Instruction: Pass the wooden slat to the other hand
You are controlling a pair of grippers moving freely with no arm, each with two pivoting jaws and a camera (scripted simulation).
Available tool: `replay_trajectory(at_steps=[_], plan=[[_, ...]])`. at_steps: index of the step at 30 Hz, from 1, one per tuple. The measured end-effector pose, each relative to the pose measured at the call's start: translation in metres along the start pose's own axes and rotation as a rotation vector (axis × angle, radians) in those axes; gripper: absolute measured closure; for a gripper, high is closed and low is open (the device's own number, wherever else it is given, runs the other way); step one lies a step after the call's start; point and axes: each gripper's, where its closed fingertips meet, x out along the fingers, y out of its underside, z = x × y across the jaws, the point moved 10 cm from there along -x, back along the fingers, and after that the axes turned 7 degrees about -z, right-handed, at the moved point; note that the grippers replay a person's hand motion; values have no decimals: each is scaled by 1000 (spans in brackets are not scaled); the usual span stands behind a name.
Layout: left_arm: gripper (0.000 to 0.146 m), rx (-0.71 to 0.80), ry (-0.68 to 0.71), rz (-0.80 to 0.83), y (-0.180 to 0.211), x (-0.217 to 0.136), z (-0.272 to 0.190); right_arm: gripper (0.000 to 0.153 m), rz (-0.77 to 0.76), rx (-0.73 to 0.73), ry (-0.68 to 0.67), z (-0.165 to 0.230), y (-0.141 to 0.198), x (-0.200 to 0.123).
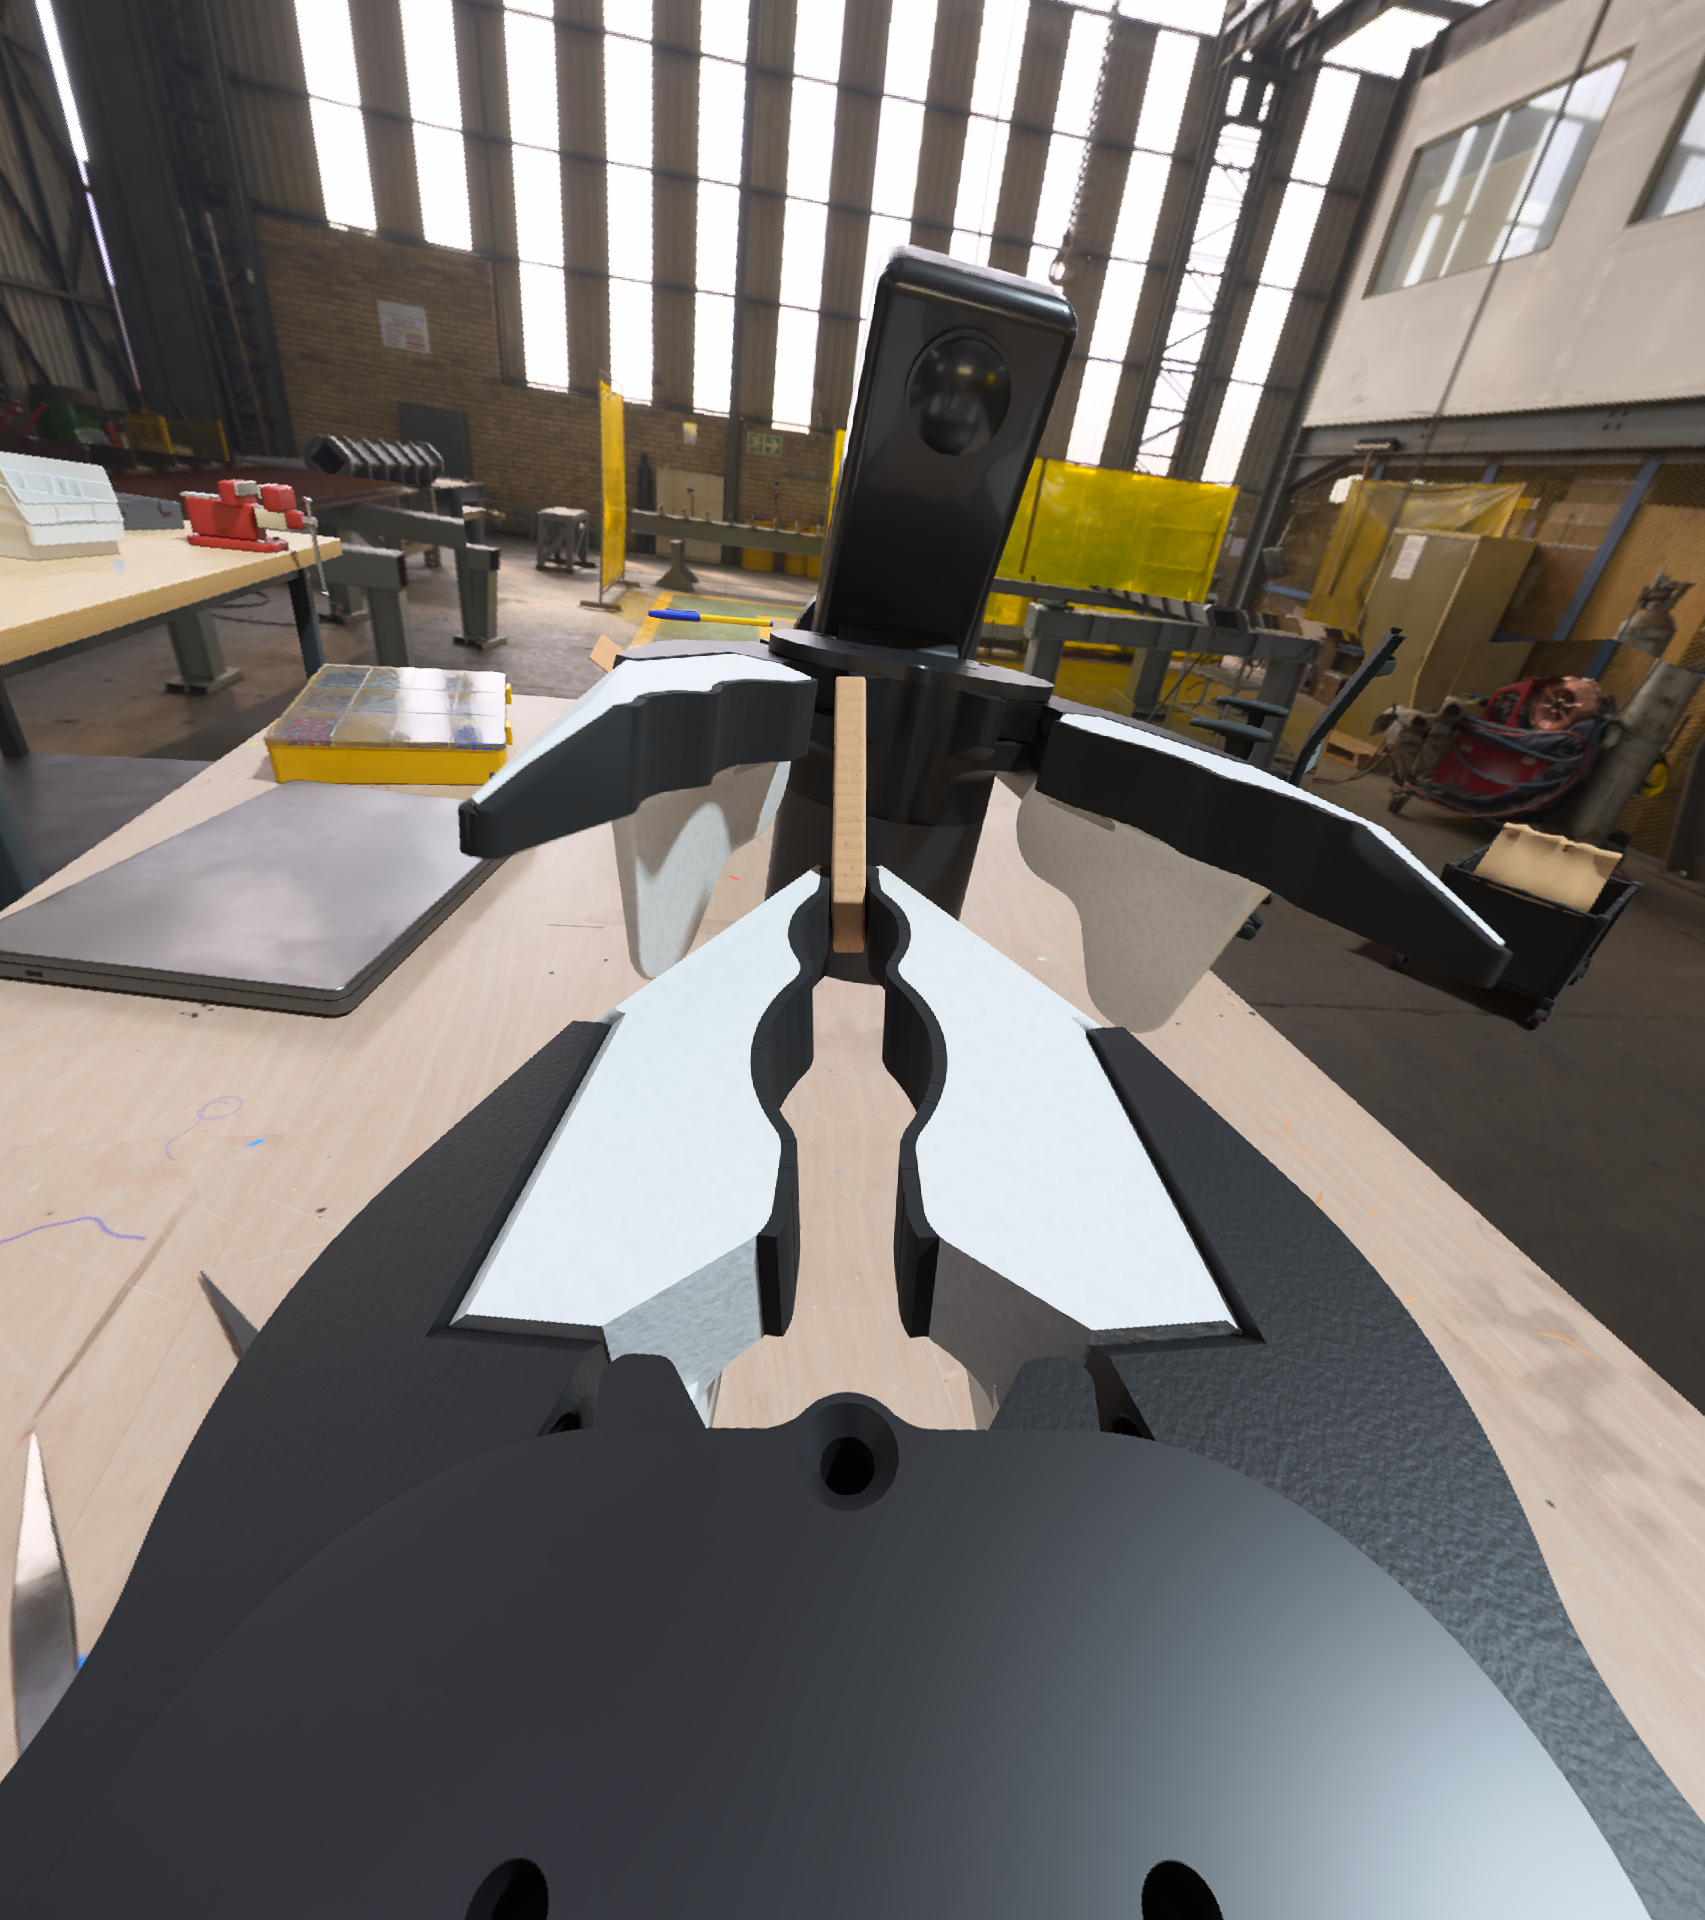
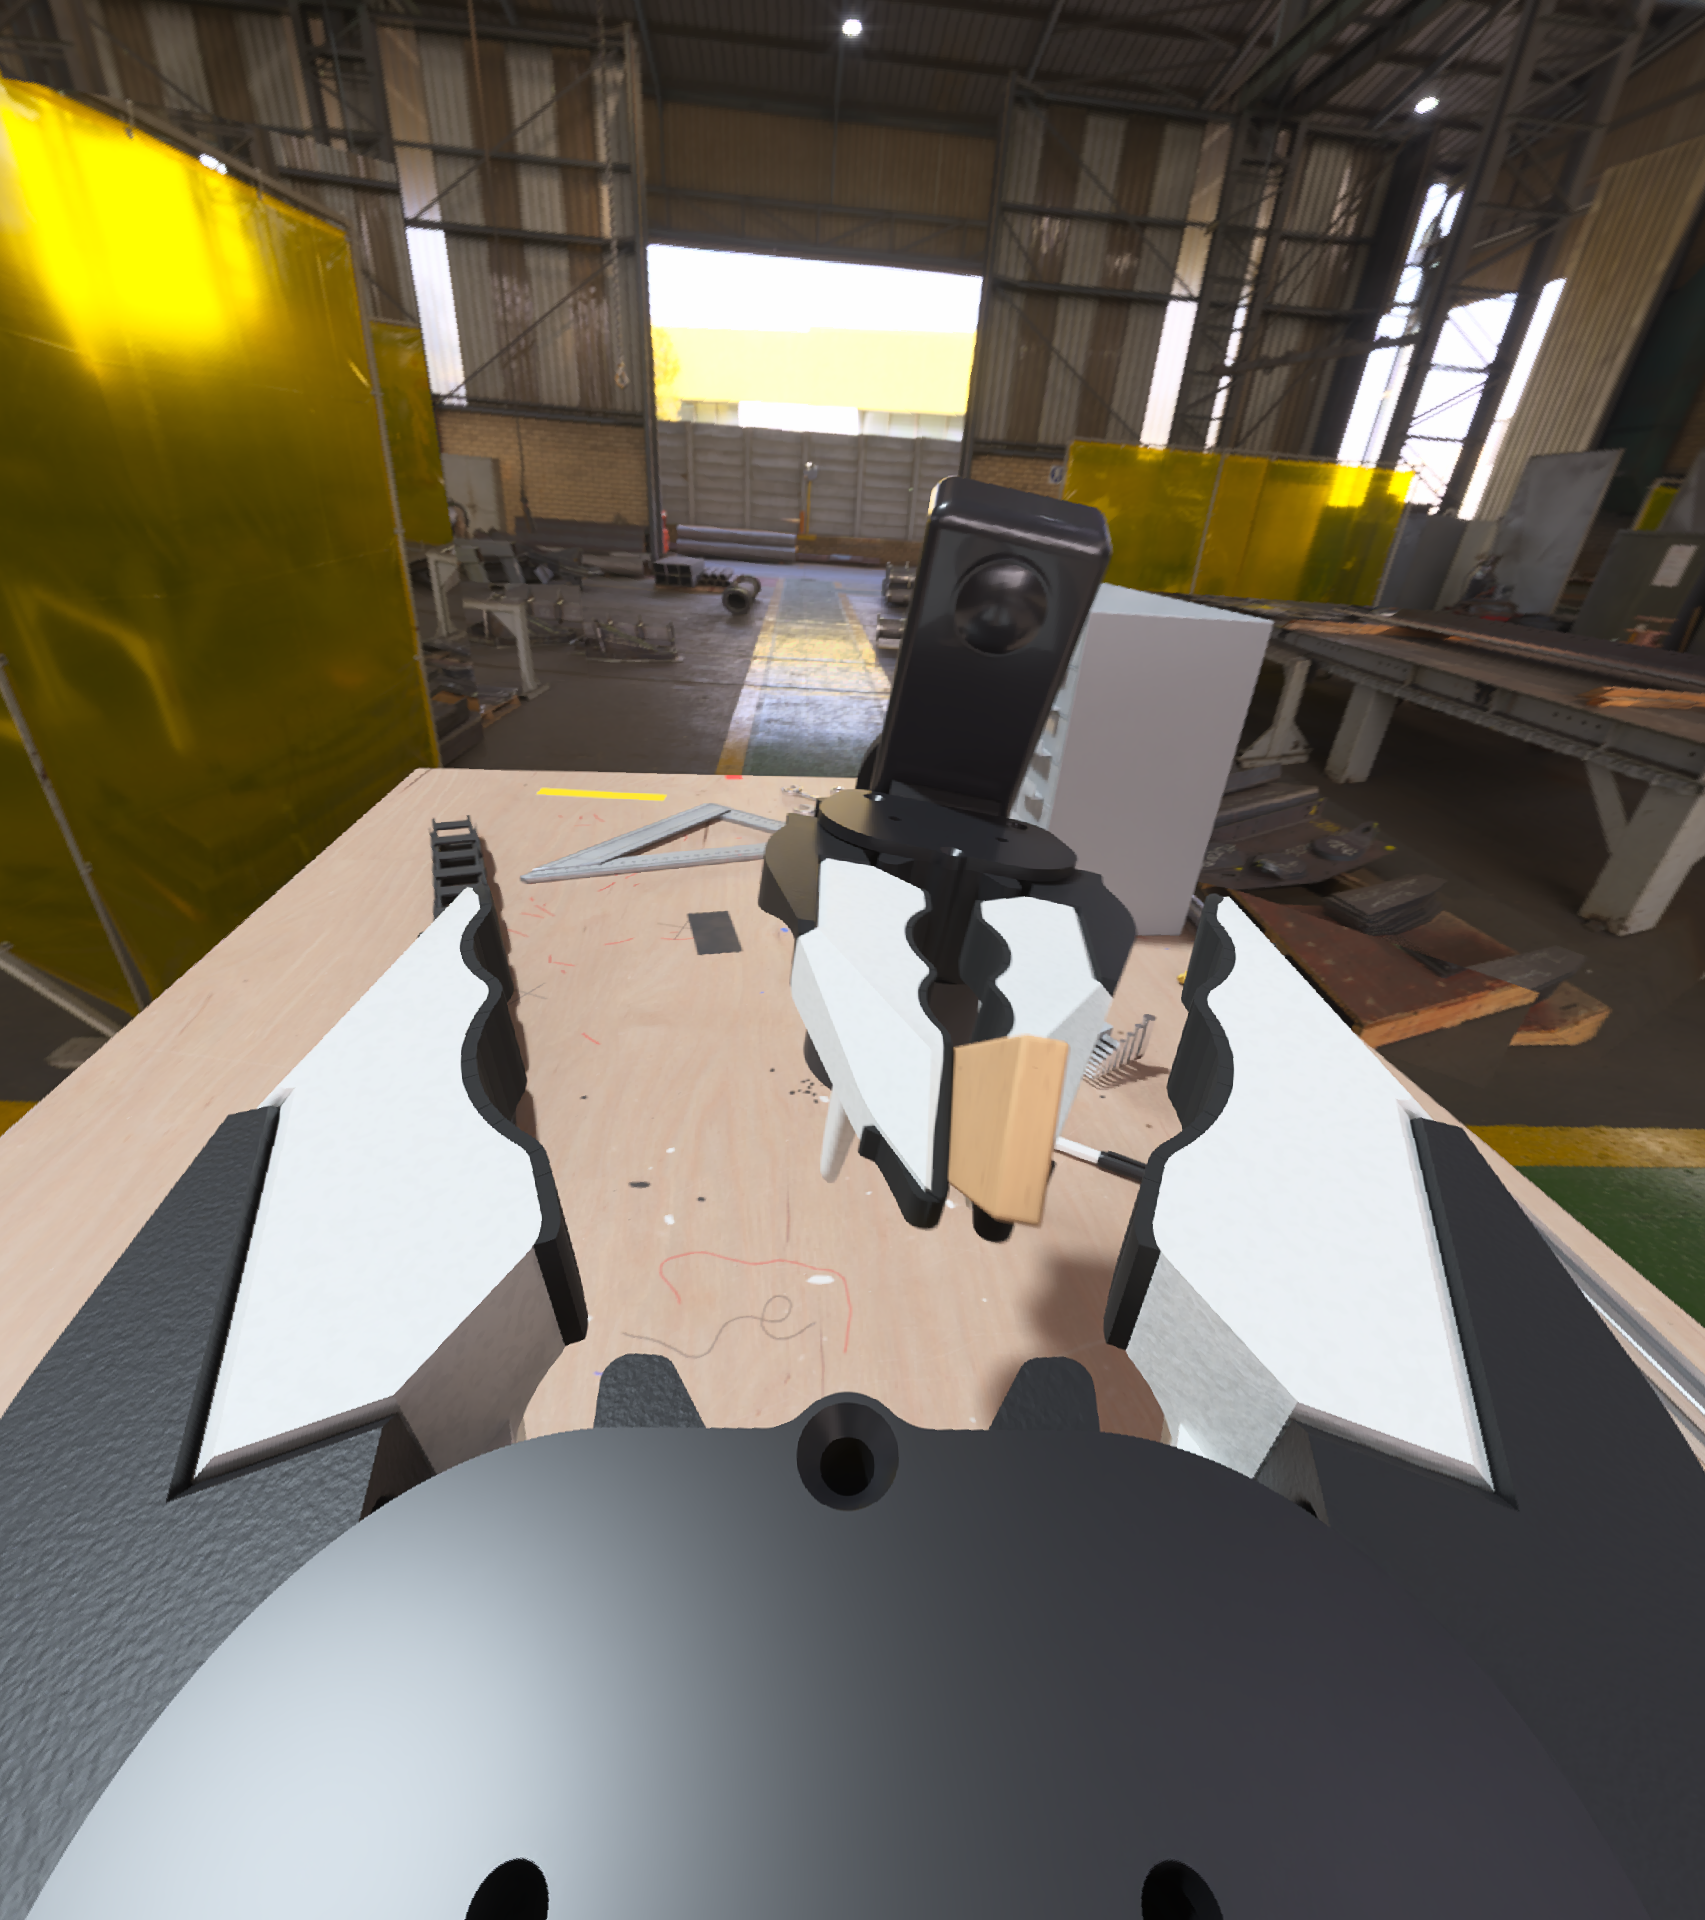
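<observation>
The wooden slat is a light, thin strip that stands upright. My left gripper is shut on its lower end, above the table. My right gripper faces it, with its fingers spread wide to either side of the slat and not touching it. In the right wrist view, my right gripper is open and empty. The left gripper hangs ahead of it with the slat in its jaws, right of centre and nearer my right finger.
A closed grey laptop and a yellow parts box lie to the left. In the right wrist view, a steel square, a black cable chain, a white box and hex keys lie on the table.
</observation>
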Motion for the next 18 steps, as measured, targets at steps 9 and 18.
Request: replay_trajectory(at_steps=[9, 18], plan=[[141, 31, -89, -49, -9, -15, 8, 21, 8, -15, 18, 0, -6, -4], [141, 38, -116, -99, -20, -29, 11, 26, 18, -31, 49, -3, -15, -14]])
